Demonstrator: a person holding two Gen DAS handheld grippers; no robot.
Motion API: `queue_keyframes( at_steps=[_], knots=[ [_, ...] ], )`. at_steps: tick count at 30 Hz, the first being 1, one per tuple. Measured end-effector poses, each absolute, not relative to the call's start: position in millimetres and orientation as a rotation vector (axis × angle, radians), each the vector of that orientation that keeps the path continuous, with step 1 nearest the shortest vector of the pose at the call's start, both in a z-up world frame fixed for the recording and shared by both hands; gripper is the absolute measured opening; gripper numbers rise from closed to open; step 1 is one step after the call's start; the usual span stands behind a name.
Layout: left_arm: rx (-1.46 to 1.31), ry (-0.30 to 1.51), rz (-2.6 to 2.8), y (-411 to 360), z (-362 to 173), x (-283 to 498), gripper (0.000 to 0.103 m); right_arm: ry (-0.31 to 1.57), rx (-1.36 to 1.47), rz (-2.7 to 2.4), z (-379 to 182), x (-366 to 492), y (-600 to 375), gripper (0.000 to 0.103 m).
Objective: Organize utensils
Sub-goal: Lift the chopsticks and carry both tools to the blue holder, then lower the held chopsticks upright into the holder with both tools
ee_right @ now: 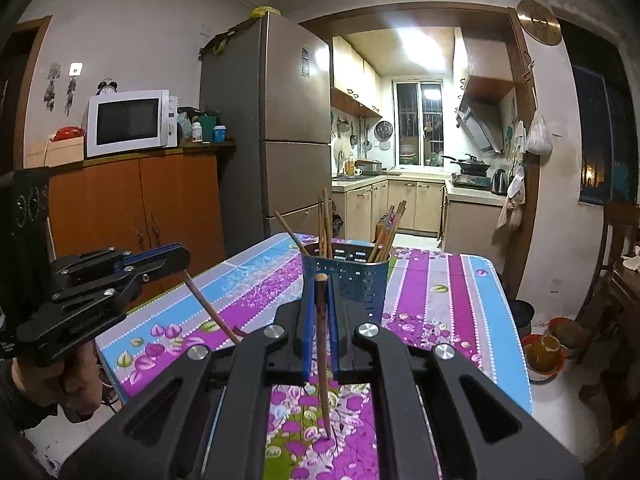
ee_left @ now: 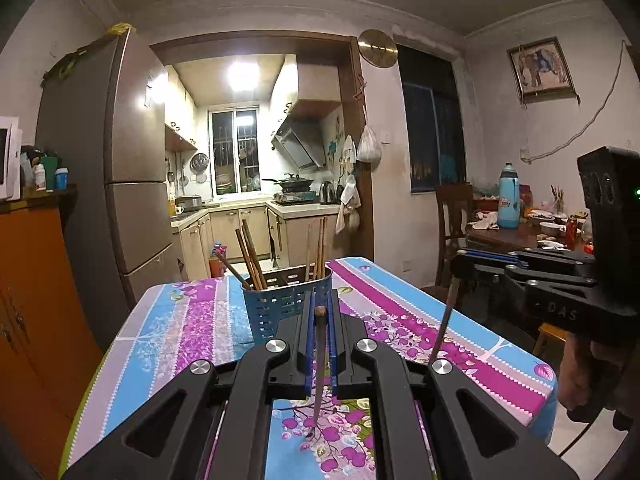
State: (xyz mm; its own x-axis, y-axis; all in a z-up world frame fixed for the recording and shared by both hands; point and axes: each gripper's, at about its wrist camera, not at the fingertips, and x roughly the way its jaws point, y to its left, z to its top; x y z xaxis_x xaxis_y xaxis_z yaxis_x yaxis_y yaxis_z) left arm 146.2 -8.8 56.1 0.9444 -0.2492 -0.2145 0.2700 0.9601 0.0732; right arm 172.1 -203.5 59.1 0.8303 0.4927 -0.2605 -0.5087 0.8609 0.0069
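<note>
Just slender wooden chopsticks (ee_left: pixel 320 364), perforated holder (ee_left: pixel 286 304)

The blue utensil holder (ee_left: pixel 286 300) stood alone toward the far end of the table (ee_left: pixel 192 328), its chopsticks (ee_left: pixel 250 258) leaning out above the rim and crowding the compartments at its two ends, while the slots between showed open. The striped cloth on either side of it lay bare, leaving room to pass. Ahead of the left gripper (ee_left: pixel 320 312) and the right gripper (ee_right: pixel 320 280), each clamped on a chopstick, nothing stood before the holder.
</note>
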Motion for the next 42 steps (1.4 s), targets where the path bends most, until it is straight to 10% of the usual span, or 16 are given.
queue_keyframes(
  at_steps=[42],
  knots=[
    [0.044, 0.198, -0.208, 1.3, 227.3, 302.5, 0.007, 0.199, -0.037, 0.515, 200.6, 329.0, -185.6, 0.005]
  ],
)
